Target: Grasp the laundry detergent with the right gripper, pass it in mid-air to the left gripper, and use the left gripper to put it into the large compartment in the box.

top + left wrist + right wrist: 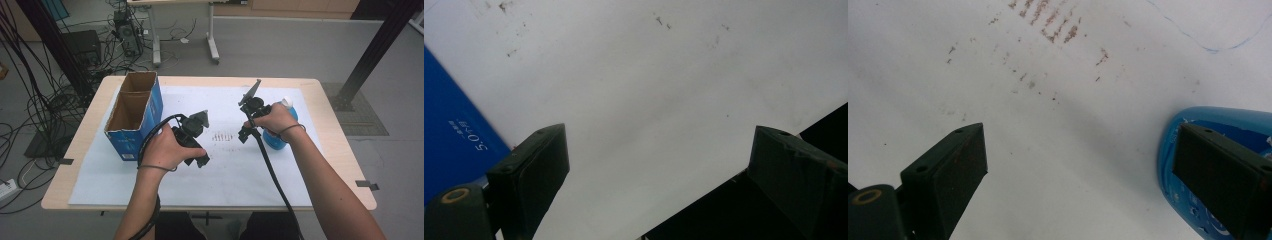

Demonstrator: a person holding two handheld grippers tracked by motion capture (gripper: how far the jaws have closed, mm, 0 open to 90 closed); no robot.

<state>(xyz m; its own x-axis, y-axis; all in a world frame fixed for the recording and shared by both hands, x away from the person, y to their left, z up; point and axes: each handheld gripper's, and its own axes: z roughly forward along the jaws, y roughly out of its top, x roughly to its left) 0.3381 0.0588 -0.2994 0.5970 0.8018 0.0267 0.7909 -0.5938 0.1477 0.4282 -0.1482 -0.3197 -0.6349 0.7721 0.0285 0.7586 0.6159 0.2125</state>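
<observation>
Both grippers gaped empty over white mat (230, 170): right gripper (244, 134) just beside blue bottle (276, 139), left gripper (200, 161) near blue carton (134, 116).

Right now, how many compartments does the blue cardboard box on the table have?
2. The blue cardboard box is open-topped, with a divider: one compartment at the far end, one nearer the person. Their floors are partly hidden.

Blue box (150, 107), blue bottle (1193, 150) white cap, white mat (225, 170) brown-specked.
</observation>
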